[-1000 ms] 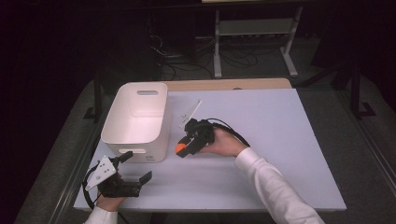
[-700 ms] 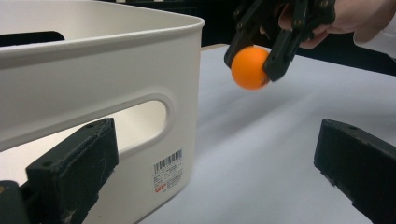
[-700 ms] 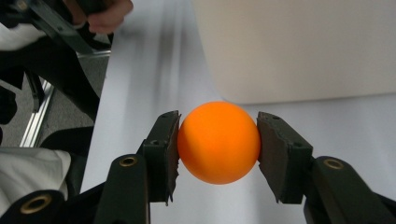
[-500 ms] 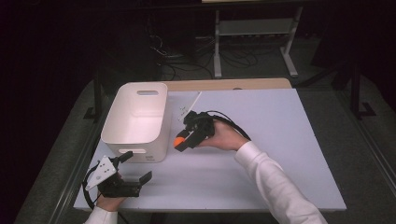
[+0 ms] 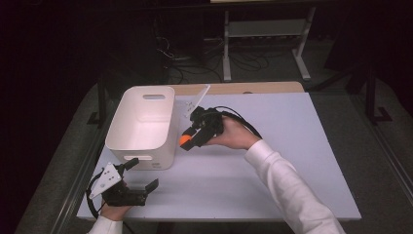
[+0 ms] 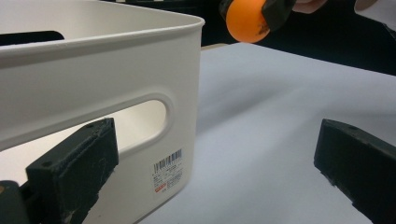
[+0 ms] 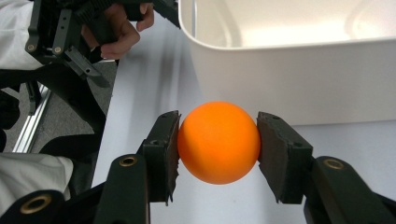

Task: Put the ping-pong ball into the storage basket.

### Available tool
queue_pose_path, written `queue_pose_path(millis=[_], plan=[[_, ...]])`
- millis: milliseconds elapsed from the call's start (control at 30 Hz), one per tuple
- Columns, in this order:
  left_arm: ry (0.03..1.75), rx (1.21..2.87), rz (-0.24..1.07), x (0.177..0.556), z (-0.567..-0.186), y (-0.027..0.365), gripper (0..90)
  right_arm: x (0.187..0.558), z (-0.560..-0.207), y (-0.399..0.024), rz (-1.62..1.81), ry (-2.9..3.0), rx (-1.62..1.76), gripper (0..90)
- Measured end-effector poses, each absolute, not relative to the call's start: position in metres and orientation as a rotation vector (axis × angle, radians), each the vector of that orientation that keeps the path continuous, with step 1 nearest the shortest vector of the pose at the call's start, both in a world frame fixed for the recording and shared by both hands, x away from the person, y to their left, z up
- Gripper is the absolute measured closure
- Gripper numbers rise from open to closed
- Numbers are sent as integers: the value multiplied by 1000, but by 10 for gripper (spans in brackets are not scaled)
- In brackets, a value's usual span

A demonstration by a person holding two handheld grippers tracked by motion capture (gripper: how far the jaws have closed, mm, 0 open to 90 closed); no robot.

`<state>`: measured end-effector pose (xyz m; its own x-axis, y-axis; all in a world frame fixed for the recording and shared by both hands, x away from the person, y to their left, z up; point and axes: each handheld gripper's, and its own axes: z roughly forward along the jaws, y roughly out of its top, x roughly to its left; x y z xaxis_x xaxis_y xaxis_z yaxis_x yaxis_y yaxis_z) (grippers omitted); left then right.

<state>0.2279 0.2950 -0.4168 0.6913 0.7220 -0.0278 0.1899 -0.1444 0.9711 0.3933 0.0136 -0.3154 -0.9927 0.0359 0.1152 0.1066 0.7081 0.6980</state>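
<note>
- We note a white table [image 5: 292, 146] carrying a white bin [image 5: 143, 127] at its left half, the bin's long axis running away from the person.
- The bin has a slot handle in its near end wall and a barcode label [image 6: 169, 171] low on that wall, as seen in the left gripper view.
- We find the right gripper [image 5: 187, 141] just beside the bin's right wall, its jaws pinching an orange ball [image 7: 218, 142] from both sides.
- In the right gripper view the ball sits squarely between the two pads, held above the table surface and short of the bin's rim.
- The left gripper [image 5: 146, 174] rests at the near left corner of the table, in front of the bin's near end wall; its jaws stand spread wide with nothing between them.
- A grey plate [image 5: 108, 178] tops the left gripper.
- We cannot tell from the high view whether the bin holds anything.
</note>
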Motion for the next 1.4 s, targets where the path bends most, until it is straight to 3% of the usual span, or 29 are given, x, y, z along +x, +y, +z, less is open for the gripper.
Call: queue_pose_path(millis=[1400], plan=[[749,1685,539,227,-417,295,0,410,-272,54,-1162,-2844,-65,493]])
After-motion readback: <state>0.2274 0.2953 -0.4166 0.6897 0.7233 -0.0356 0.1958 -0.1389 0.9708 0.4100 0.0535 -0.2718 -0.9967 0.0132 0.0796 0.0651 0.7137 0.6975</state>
